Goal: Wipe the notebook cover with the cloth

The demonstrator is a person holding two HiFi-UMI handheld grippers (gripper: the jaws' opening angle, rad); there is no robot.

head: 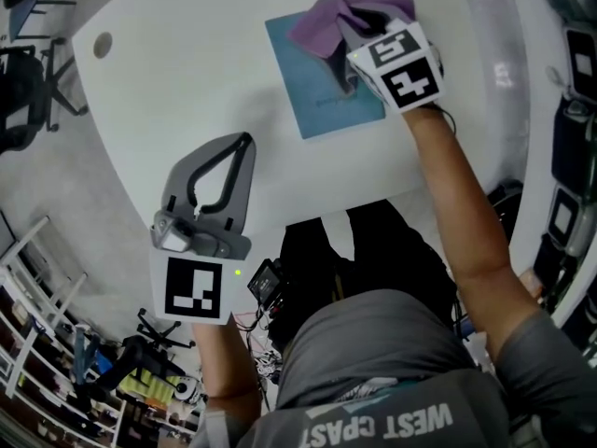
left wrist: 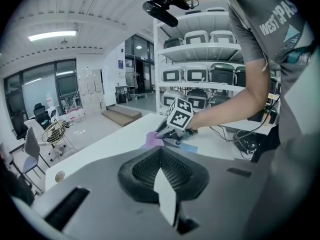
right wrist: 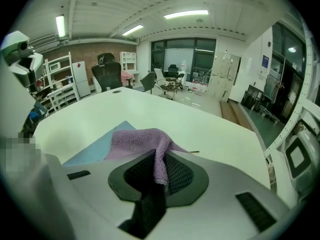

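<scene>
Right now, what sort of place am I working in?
Probably a lab or workshop inside an office building: a large white table, grey cases racked on shelving, an office chair and glass-fronted rooms behind.

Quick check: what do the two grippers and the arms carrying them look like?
Both are grey, with black ribbed pads lining the jaws. The left gripper carries a white cube with black square markers, and so does the right gripper. The person wears a grey short-sleeved T-shirt with white print.
</scene>
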